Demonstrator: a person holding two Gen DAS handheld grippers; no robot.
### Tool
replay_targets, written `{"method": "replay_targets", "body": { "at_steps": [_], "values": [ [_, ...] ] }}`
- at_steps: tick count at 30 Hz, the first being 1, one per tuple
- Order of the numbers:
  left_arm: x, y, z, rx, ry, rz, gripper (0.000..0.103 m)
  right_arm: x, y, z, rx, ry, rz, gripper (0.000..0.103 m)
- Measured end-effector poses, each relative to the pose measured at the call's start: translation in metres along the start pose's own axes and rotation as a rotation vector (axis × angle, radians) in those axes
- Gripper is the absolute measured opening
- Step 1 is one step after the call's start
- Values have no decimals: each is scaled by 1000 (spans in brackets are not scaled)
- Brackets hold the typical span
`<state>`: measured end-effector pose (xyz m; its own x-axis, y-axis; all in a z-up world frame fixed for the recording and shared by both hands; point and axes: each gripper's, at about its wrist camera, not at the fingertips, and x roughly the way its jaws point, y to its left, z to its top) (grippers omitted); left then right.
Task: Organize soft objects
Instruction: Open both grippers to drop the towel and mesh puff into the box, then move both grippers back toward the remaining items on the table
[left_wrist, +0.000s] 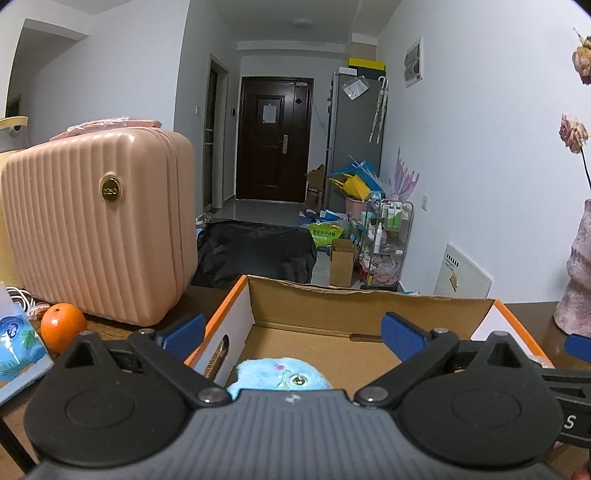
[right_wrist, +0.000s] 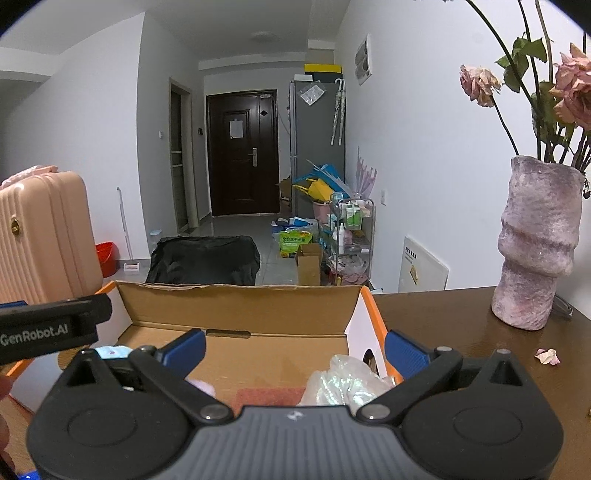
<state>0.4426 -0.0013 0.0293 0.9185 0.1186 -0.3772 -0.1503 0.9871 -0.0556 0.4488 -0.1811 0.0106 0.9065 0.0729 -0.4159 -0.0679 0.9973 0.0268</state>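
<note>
So you're at the box-loading stage by the look of it: the cardboard box (left_wrist: 369, 306) sits dead centre in both wrist views, and soft stuff is already lying in it. In the left wrist view a fluffy blue plush (left_wrist: 284, 374) peeks up at the bottom middle, right above the gripper body. In the right wrist view there's a crinkly clear plastic bag (right_wrist: 343, 380) at lower right of the box and a reddish cloth (right_wrist: 269, 395) flat on the box floor beside it.

Both grippers are spread wide with nothing between the pads. Your left gripper (left_wrist: 293, 332) hangs over the near end of the box, blue pads well apart and not touching the plush below them. Your right gripper (right_wrist: 295, 347) is the same story, splayed fully, the bag just beside its right-hand pad, though I can't tell if it actually brushes it.

My guess is both drops are done and the next move is going for whatever soft thing is left outside. I can't see one from here: the orange (left_wrist: 62, 326) and pink suitcase (left_wrist: 99, 225) on the left and the vase (right_wrist: 535, 243) on the right aren't candidates. You'll want to back out clear of the box walls first
</note>
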Motion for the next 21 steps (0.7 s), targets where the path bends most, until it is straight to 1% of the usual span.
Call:
{"method": "replay_targets", "body": {
  "at_steps": [9,16,21],
  "values": [
    [-22,9,-3,-5,-23,1,103,-21,-1,-3,-3,-22,11,103],
    [-43,16,-12,0,-24,6,103,-42,-4,-11,14,-32,29,103],
    [-59,20,-18,-1,-30,3,103,-57,-5,-17,14,-38,23,103]
  ]
}}
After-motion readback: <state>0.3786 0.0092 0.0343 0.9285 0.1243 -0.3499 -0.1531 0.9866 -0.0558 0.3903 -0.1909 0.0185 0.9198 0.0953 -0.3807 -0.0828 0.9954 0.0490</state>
